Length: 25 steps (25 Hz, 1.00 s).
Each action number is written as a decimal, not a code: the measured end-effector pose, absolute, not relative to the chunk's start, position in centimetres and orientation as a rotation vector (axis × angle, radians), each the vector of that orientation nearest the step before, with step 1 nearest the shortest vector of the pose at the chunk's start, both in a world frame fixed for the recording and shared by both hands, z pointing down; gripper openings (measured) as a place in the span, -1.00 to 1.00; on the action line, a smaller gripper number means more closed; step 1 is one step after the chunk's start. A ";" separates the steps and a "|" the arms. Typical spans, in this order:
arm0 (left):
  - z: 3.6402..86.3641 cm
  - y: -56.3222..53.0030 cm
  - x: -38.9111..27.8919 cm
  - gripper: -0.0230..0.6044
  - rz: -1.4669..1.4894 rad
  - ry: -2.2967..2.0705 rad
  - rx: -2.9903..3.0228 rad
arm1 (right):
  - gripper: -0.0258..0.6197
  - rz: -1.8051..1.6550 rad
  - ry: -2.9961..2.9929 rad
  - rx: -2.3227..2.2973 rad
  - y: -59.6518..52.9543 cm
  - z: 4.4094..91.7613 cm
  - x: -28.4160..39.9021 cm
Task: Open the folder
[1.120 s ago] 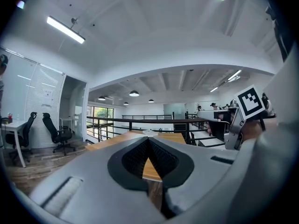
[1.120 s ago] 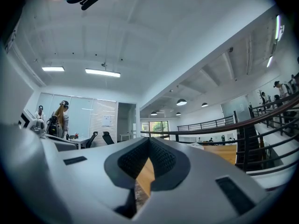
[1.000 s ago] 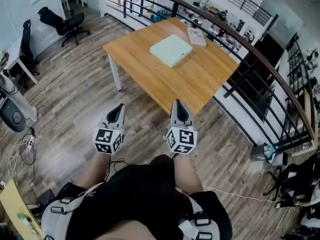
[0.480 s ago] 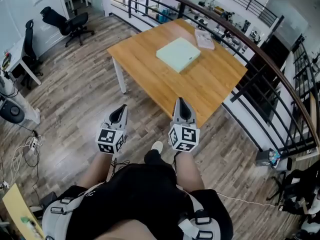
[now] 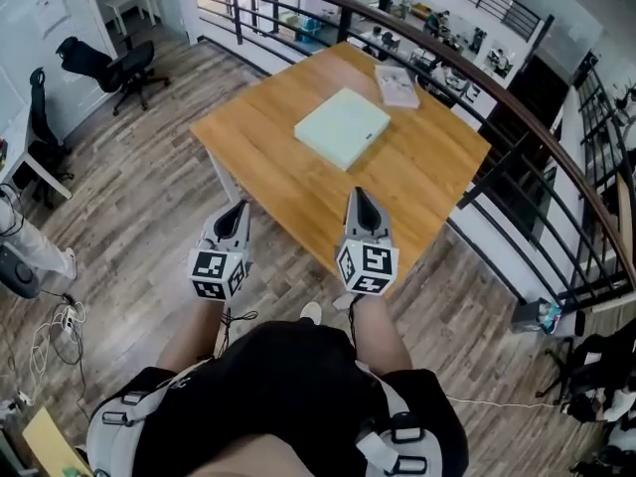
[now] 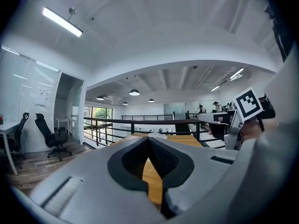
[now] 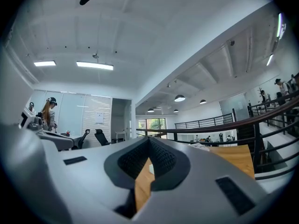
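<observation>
Nearer now, closed left gripper (image 5: 238,208) and right gripper (image 5: 358,193) hover short of folder (image 5: 342,127).

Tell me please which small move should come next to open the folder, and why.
The left tongs and right tongs, both shut and empty, hover by the near edge of the table. The folder lies flat, apparently closed, farther ahead at mid-table. So the next move is probably to carry both tongs forward toward the folder.

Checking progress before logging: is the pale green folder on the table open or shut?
Shut: the folder lies flat as one closed slab on the table, cover down.
</observation>
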<state>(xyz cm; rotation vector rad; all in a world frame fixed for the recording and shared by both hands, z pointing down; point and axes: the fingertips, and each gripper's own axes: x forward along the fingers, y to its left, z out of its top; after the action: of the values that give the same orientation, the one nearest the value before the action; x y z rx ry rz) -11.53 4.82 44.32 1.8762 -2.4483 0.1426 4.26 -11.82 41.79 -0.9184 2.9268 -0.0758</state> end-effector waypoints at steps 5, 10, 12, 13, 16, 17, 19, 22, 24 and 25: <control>45.2 -1.2 -13.8 -0.92 0.155 -2.391 1.924 | -0.90 -0.066 2.924 -0.947 -16.3 42.1 2.3; 45.7 -6.9 -16.4 -0.92 0.190 -2.345 1.975 | -0.90 -0.070 2.924 -1.015 -20.3 42.9 1.0; 46.5 -9.0 -17.3 -0.91 0.215 -2.289 2.011 | -0.90 -0.091 2.909 -1.081 -21.5 43.4 0.9; 46.9 -9.9 -17.9 -0.91 0.231 -2.256 2.033 | -0.90 -0.105 2.900 -1.121 -21.9 43.7 0.9; 47.3 -13.6 -20.5 -0.91 0.259 -2.181 2.101 | -0.90 -0.129 2.875 -1.222 -24.3 44.3 -0.4; 47.3 -15.1 -21.6 -0.92 0.269 -2.157 2.127 | -0.90 -0.129 2.861 -1.255 -25.4 44.3 -1.0; 47.9 -18.1 -23.1 -0.91 0.308 -2.087 2.196 | -0.90 -0.132 2.813 -1.341 -27.2 44.4 -1.8; 48.8 -21.6 -24.5 -0.92 0.385 -1.984 2.309 | -0.90 -0.154 2.733 -1.470 -28.5 45.1 -2.3; 49.0 -23.4 -25.4 -0.91 0.434 -1.948 2.364 | -0.90 -0.164 2.699 -1.529 -29.0 45.5 -2.8; 49.2 -24.3 -25.8 -0.92 0.463 -1.930 2.387 | -0.90 -0.166 2.682 -1.554 -29.1 45.5 -3.0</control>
<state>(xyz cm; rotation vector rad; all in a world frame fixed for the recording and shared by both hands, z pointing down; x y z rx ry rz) -25.76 -24.26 49.19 2.3865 -1.9305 0.4630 -3.01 -29.14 45.46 -1.5539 2.6823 -0.1655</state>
